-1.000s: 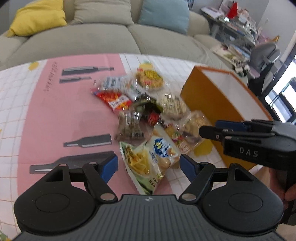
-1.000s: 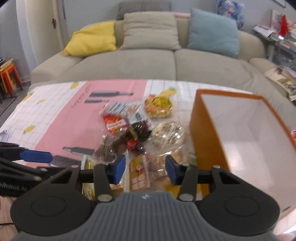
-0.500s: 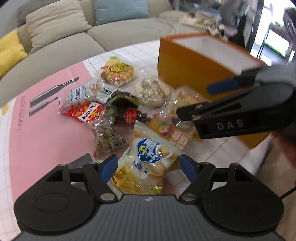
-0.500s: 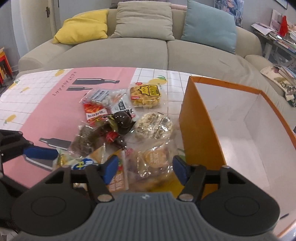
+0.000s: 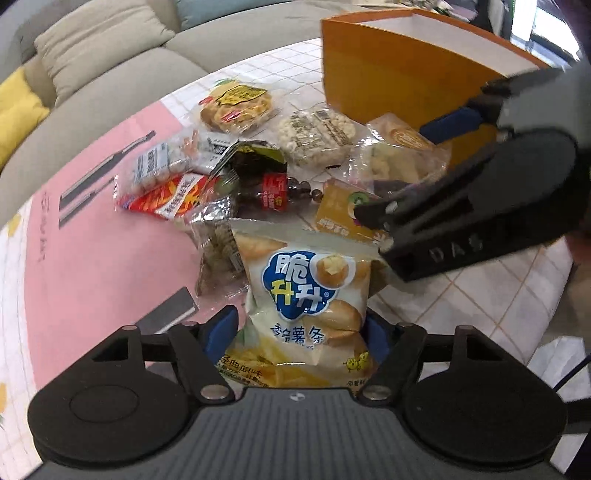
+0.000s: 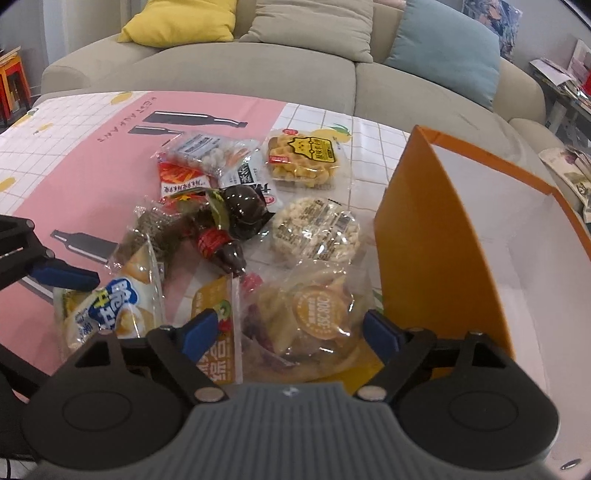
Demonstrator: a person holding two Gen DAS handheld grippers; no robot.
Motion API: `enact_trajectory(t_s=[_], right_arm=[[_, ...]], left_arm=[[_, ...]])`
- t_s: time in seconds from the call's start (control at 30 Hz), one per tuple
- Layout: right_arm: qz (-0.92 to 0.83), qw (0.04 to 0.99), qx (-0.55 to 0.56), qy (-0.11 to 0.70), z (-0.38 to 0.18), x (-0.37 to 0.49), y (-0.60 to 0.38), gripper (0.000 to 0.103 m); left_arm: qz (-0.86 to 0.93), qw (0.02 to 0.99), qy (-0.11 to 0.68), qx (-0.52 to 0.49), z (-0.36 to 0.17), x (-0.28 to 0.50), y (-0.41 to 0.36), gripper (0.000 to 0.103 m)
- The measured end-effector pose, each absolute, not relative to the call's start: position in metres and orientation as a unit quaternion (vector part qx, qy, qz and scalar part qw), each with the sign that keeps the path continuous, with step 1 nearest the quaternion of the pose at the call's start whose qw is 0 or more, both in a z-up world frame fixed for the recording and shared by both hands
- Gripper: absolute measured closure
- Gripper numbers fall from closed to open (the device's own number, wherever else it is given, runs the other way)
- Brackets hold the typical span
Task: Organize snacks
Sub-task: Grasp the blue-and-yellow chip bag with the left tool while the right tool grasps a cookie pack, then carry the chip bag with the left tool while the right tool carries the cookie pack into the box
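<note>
A heap of snack packets lies on the pink and white tablecloth beside an orange box. My left gripper points down at a yellow chip bag with a blue logo. The bag lies between its blue pads and the jaws are closing on it; I see no firm pinch. My right gripper hangs over a clear pastry bag with a round orange label. Its jaws are opening, and the bag sits between them untouched. In the left wrist view the right gripper reaches in from the right.
The pile also holds a yellow waffle pack, a round puffed-rice cake, a red packet, dark wrapped sweets and an orange fruit packet. The orange box stands open, white inside. A sofa with cushions lies behind.
Both grippers have come down onto the pile. The right jaws have spread from narrow to wide. The left gripper has rolled and now has the chip bag between its fingers.
</note>
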State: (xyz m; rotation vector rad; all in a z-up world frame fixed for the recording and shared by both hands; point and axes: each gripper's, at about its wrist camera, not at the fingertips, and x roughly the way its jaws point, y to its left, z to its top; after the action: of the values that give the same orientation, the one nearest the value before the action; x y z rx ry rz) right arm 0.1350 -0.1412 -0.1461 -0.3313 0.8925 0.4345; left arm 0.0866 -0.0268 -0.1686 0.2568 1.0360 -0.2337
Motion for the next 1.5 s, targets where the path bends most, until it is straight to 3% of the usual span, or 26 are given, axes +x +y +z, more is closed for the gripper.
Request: enact_trajectory(t_s=[0.2,0.27,0.33,0.43,0.73,1.2,1.5], right_arm=[[0.19,0.867,-0.192,0.419,-0.16,0.135,-0.133,0.011],[0.185,0.866,-0.205,0.416,-0.163,0.134,-0.131,0.014],[0.172,0.867,-0.224,0.41,-0.164,0.132,-0.13,0.026],[0.175,0.866,-0.211,0.417,-0.159,0.13,-0.135,0.031],[0.197,0.863,-0.164,0.435,-0.139,0.107,-0.145,0.035],[0.255,0.866,-0.079,0.423,-0.055,0.092,-0.183,0.035],[0.249,0.877,-0.106,0.396,0.01,0.101,-0.237,0.035]], left_arm=[[-0.09,0.854,0.505,0.093,-0.166,0.086,-0.023,0.03],[-0.079,0.853,0.51,0.077,-0.165,0.084,-0.019,0.031],[-0.072,0.853,0.514,0.052,-0.163,0.084,-0.013,0.033],[-0.069,0.853,0.518,0.012,-0.159,0.083,-0.005,0.035],[-0.055,0.854,0.514,-0.057,-0.145,0.07,0.005,0.044],[-0.064,0.869,0.478,-0.111,-0.066,0.059,-0.013,0.046],[-0.146,0.872,0.454,-0.107,-0.009,0.092,-0.066,0.046]])
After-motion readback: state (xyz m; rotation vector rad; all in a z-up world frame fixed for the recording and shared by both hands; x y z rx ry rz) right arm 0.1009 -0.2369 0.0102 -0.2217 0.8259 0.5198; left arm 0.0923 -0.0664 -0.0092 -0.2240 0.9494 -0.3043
